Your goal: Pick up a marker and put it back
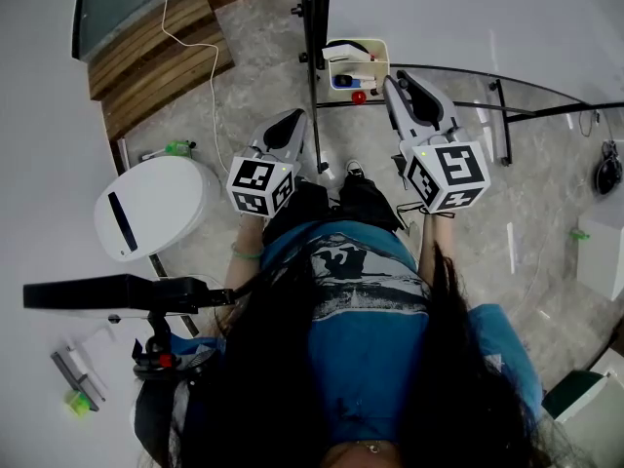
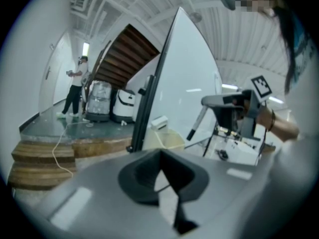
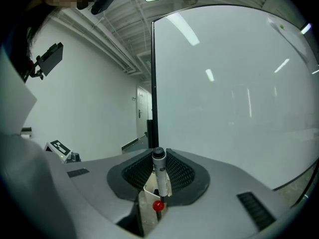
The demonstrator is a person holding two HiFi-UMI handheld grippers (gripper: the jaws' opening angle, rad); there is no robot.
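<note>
Gripping whiteboard marker (image 3: pixel 159 176): right gripper (image 1: pixel 391 86) pads closed on barrel near its upper end. Marker upright at lower centre of right gripper view, over beige marker tray (image 1: pixel 378 49); unclear whether tip sits inside. Left gripper (image 2: pixel 167 185) jaws slightly apart, empty. Marker likely light, rigid, smooth plastic that may pivot; mid-barrel hold best, moderate squeeze.

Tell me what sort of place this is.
Probably an office or lab hall: a big whiteboard on a stand, a marker with its tray, and wooden steps.
</note>
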